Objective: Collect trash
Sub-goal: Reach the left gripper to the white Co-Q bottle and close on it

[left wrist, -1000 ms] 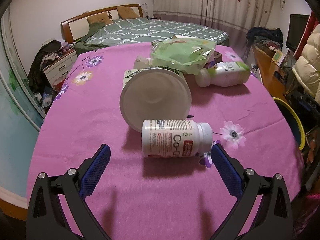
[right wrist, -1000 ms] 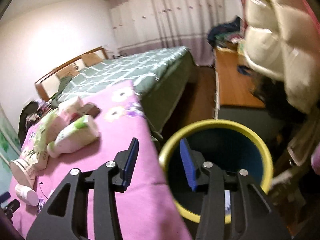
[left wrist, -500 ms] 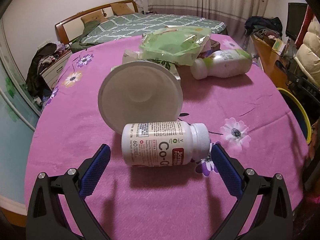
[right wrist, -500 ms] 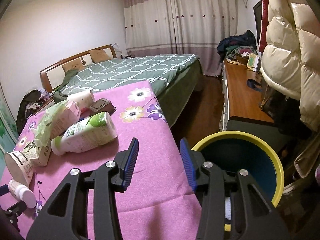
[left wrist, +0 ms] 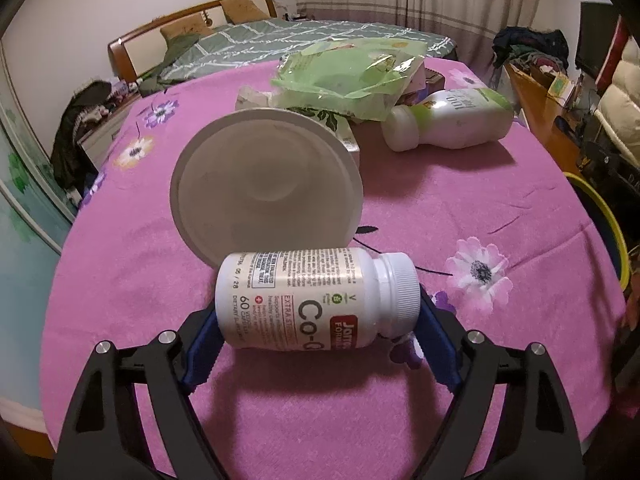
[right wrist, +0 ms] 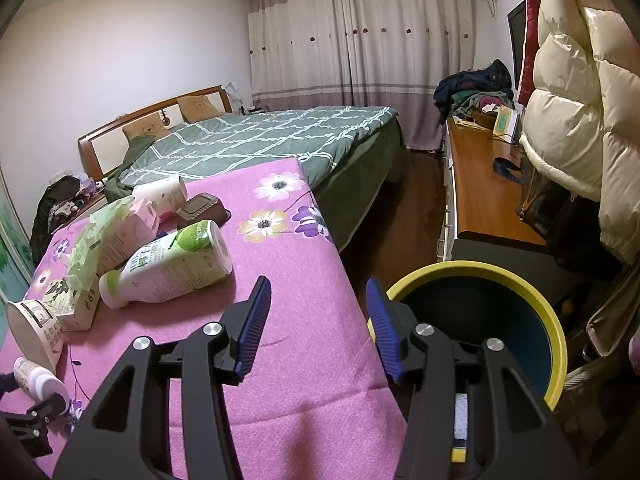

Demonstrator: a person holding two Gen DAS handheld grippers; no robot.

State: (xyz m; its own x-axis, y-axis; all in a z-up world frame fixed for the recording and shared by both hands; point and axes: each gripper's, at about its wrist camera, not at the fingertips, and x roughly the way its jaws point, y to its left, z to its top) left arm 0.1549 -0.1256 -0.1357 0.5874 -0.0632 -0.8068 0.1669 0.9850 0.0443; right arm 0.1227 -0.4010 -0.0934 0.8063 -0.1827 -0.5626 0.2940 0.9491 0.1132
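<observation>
A white pill bottle lies on its side on the pink flowered tablecloth. My left gripper straddles it lengthwise; its jaws are closing, and the blue pads meet the bottle's base and its cap. In the right wrist view the same bottle shows at the far lower left. My right gripper hovers over the table's right edge beside the yellow-rimmed bin. Its jaws are opening with nothing between them.
Behind the pill bottle lie a tipped white paper cup, a green plastic bag on cartons and a white-and-green lotion bottle. A green bed stands beyond the table. A wooden desk and a hanging puffy coat are right of the bin.
My left gripper came forward and down around the pill bottle and its jaws narrowed onto the bottle's ends. The right gripper's view swung from over the bin toward the table, jaws slightly wider.
</observation>
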